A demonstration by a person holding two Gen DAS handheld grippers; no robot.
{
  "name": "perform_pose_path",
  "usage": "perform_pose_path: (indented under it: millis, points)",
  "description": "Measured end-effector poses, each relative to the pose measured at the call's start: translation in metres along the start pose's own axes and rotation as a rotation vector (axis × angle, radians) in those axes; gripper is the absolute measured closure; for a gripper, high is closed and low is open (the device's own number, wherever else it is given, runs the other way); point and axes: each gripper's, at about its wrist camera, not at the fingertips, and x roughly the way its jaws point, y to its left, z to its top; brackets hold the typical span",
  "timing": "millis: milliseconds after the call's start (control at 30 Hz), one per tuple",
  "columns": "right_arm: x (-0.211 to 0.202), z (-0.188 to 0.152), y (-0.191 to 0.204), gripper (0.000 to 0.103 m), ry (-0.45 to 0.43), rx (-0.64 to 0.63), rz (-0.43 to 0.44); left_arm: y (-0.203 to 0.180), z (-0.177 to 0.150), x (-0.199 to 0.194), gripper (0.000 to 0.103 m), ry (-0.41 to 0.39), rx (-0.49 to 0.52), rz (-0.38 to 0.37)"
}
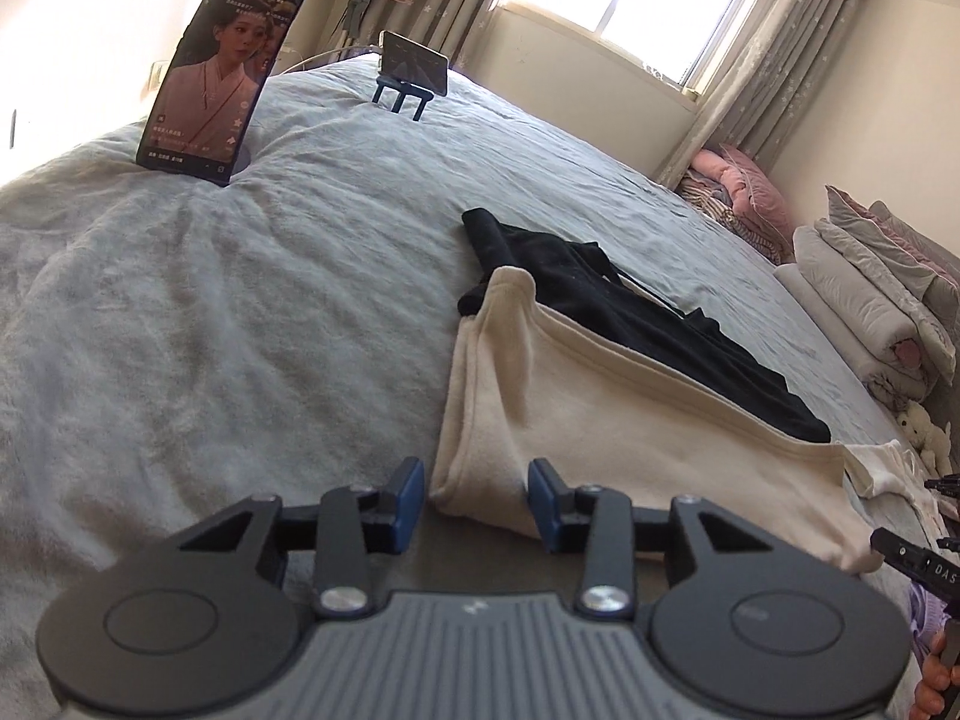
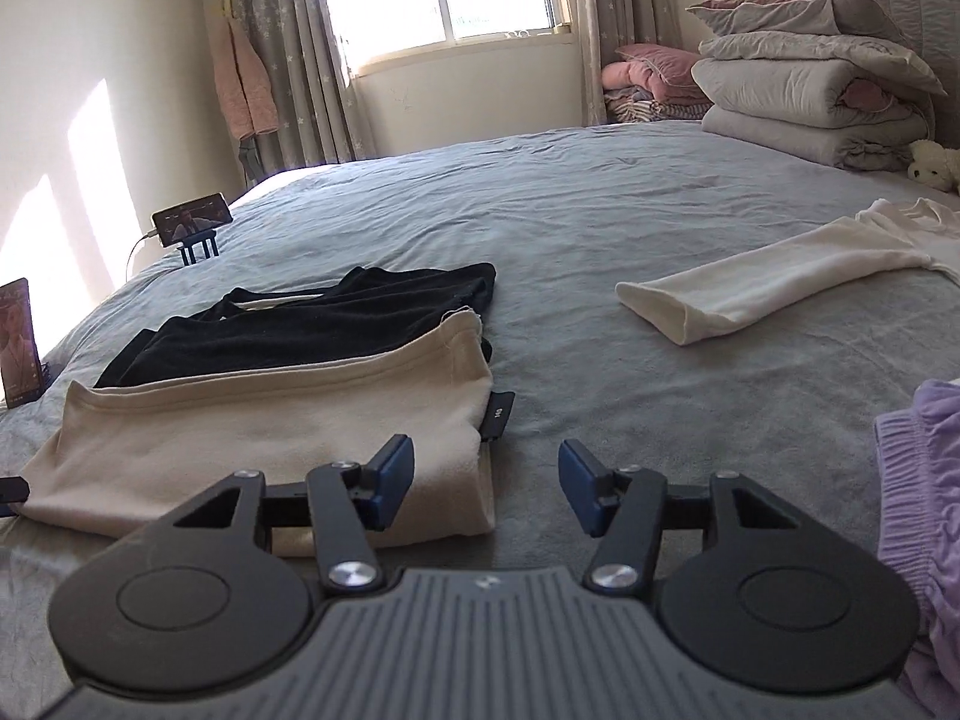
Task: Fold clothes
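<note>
Left gripper (image 1: 478, 501): jaws apart, holding nothing, at the near corner of the folded cream knit garment (image 1: 600, 420).
Right gripper (image 2: 486, 489): jaws apart, empty, above the garment's other corner.
Garment: flat on the grey bedspread (image 2: 600, 240), overlapping a folded black garment (image 2: 312, 318).
</note>
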Motion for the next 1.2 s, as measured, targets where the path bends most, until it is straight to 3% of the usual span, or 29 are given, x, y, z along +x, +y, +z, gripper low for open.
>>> perform_pose_path:
  millis: [100, 267, 467, 533, 567, 600, 633, 767, 933, 1000, 1033, 1100, 1200]
  points:
    - [0.007, -0.003, -0.001, 0.095, 0.050, 0.021, 0.024, 0.005, 0.000, 0.000, 0.090, 0.001, -0.031, 0.013]
    - [-0.015, 0.010, -0.005, 0.097, 0.014, 0.069, 0.026, 0.010, 0.002, -0.004, 0.093, 0.014, -0.068, 0.033]
    - [0.005, 0.000, -0.011, 0.096, 0.137, 0.062, -0.007, 0.022, -0.003, 0.010, 0.089, 0.116, -0.107, 0.036]
    - [0.004, 0.000, -0.014, 0.089, 0.127, 0.064, 0.002, 0.024, -0.003, 0.011, 0.084, 0.122, -0.119, 0.015]
    - [0.002, 0.000, -0.016, 0.081, 0.118, 0.074, 0.011, 0.025, -0.003, 0.011, 0.079, 0.125, -0.130, 0.001]
    - [0.000, 0.000, -0.018, 0.068, 0.114, 0.087, 0.014, 0.027, -0.002, 0.010, 0.076, 0.128, -0.151, -0.016]
    - [-0.001, 0.001, -0.019, 0.062, 0.109, 0.100, 0.016, 0.029, -0.002, 0.010, 0.069, 0.130, -0.172, -0.034]
    - [-0.004, 0.004, -0.028, 0.061, 0.117, 0.179, 0.048, 0.035, -0.002, 0.010, 0.064, 0.144, -0.228, -0.070]
    - [0.009, 0.001, -0.036, 0.059, 0.169, 0.305, 0.152, 0.033, 0.000, 0.025, 0.057, 0.175, -0.238, -0.113]
    - [0.017, -0.001, -0.029, 0.060, 0.162, 0.282, 0.152, 0.029, 0.001, 0.036, 0.058, 0.177, -0.223, -0.123]
    - [0.020, -0.001, -0.024, 0.066, 0.154, 0.270, 0.141, 0.027, 0.000, 0.040, 0.060, 0.171, -0.218, -0.127]
    - [0.022, -0.001, -0.020, 0.082, 0.142, 0.259, 0.125, 0.024, -0.001, 0.044, 0.086, 0.156, -0.213, -0.099]
    - [0.016, -0.001, -0.027, 0.089, 0.129, 0.342, 0.158, 0.029, -0.003, 0.037, 0.089, 0.146, -0.291, -0.111]
